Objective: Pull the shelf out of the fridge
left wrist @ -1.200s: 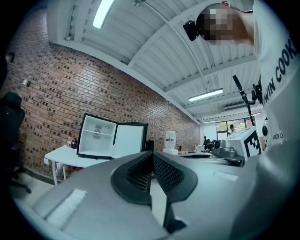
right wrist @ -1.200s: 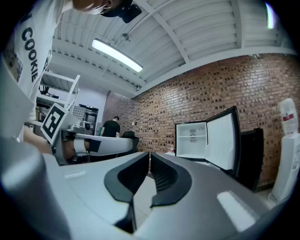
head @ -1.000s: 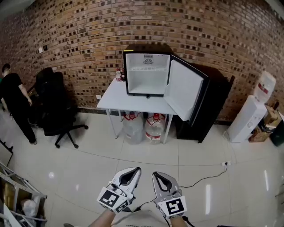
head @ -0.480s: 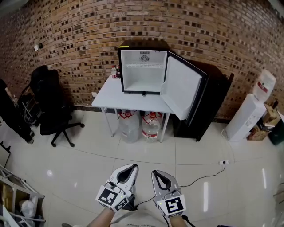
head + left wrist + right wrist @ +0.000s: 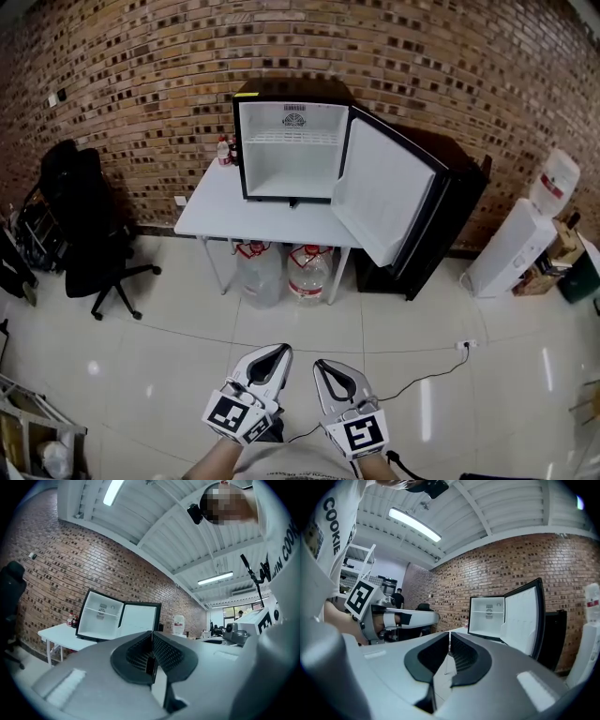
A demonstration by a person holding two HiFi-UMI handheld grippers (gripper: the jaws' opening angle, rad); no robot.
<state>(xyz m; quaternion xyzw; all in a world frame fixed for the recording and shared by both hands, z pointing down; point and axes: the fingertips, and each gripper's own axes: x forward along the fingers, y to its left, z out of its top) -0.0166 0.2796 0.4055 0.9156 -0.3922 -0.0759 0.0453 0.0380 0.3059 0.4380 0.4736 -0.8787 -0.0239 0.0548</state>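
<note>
Our left gripper (image 5: 279,352) and right gripper (image 5: 322,367) are both clenched empty over shiny floor tiles (image 5: 169,347). We see the open fridge (image 5: 291,169) on a white table (image 5: 211,211) by the brick wall (image 5: 141,75), with the shelf (image 5: 291,139) probably inside.

Bright, even light falls from long ceiling tube lamps (image 5: 415,525), streaking glare across the glossy pale tiled floor (image 5: 169,347). Shadow pools beneath the white tabletop (image 5: 211,206). Fisheye distortion bows the red brick wall (image 5: 422,75); both gripper views darken at the corners.

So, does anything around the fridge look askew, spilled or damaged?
Nothing looks damaged or spilled. The fridge stands square on the table, door open, its shelf level inside. Only the cable trailing over the floor is untidy.
</note>
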